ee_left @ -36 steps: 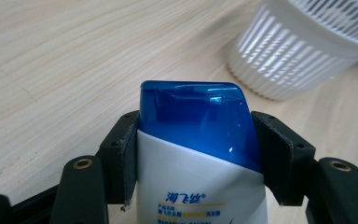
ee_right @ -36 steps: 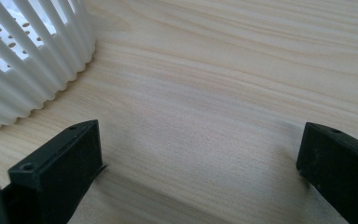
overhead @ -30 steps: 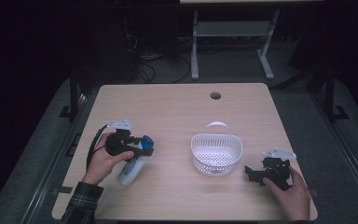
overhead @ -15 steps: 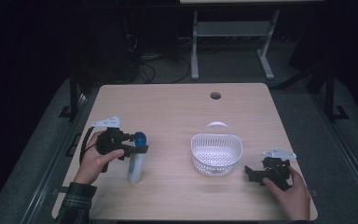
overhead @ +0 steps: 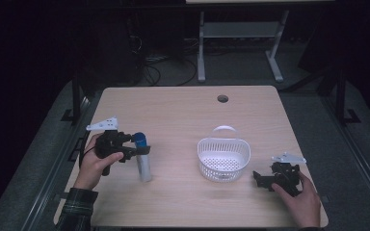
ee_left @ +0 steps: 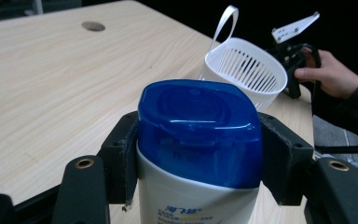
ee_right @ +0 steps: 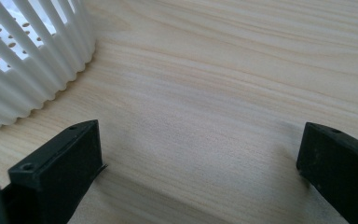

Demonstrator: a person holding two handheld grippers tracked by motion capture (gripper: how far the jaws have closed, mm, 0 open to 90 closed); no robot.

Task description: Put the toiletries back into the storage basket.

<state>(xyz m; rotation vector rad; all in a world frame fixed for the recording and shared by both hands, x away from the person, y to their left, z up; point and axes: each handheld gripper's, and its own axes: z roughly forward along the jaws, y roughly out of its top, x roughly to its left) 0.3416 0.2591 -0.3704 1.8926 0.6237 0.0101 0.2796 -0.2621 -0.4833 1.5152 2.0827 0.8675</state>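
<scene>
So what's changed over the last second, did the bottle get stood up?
Yes. The left gripper, clamped on the bottle just below its blue cap, has tipped it from lying slanted on the table to upright and drawn it slightly toward the left edge. The grip stayed on throughout. The basket and the open right gripper beside it kept their places.

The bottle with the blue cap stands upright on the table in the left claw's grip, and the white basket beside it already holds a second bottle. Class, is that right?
Not quite. The high view shows the white basket empty. The rest holds: the bottle with its blue cap stands upright, gripped by the left claw.
</scene>
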